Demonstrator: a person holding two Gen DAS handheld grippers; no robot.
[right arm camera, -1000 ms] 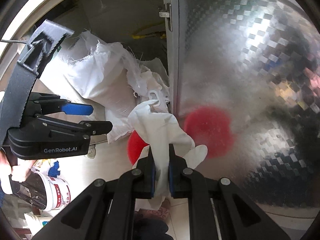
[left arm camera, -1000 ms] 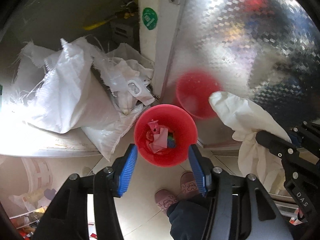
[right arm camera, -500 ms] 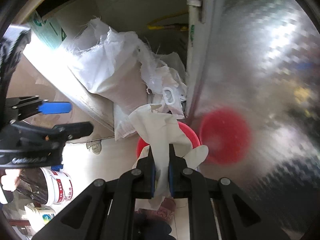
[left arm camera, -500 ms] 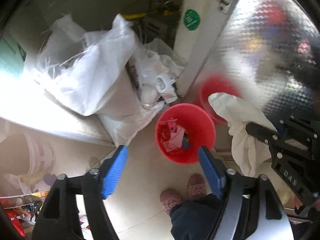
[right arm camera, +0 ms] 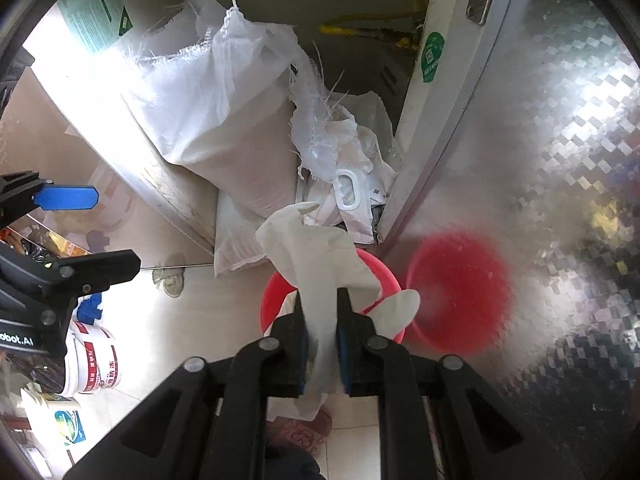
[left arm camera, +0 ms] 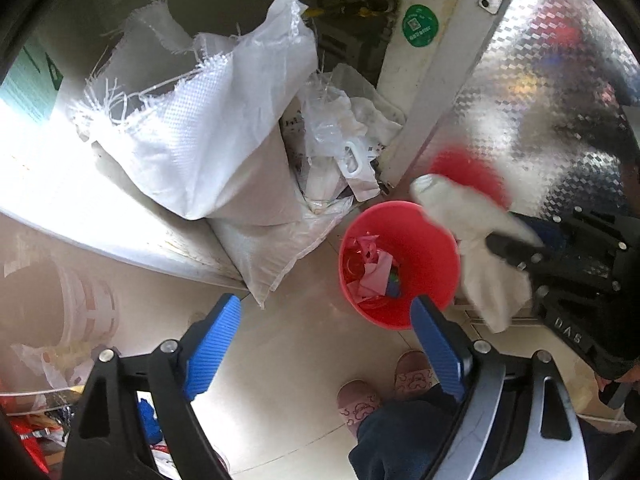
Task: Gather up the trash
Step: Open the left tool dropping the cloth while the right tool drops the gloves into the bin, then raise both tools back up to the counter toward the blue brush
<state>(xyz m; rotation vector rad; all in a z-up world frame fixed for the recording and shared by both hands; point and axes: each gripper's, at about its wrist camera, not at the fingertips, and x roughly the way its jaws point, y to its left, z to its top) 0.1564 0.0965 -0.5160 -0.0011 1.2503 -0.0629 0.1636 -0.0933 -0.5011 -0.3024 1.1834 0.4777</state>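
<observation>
Below my left gripper (left arm camera: 325, 342), at about one o'clock from the gap between its fingers, stands the red bin (left arm camera: 432, 240) on the floor, its mouth facing up at me with pink scraps (left arm camera: 370, 268) already lying in the bottom. My left fingers have just been spreading and now stand wide apart with nothing between them; the blue pad (left arm camera: 434, 344) on the three o'clock side overlaps the bin's near rim in this view. Over at three o'clock from the bin, my right gripper (left arm camera: 516, 246) reaches in from the edge of the picture carrying the white glove (left arm camera: 476, 220), blurred, its upper end lying over the bin's rim at about two o'clock and the rest hanging outside the rim. From the right wrist, the glove (right arm camera: 320, 264) runs straight up the picture, long axis from six to twelve o'clock, passing between my right fingers, which have just been easing apart; the pads look close against it on both sides, so I judge it only loosely held, and I cannot tell if it is already slipping. Behind the glove, the bin (right arm camera: 272, 300) shows at both sides of the fingers, directly ahead at twelve o'clock. Its red reflection glows on the metal door (right arm camera: 540, 160) at two o'clock. White woven sacks (right arm camera: 224, 120) are piled beyond at eleven o'clock. My right hand is the one placed for the drop.
</observation>
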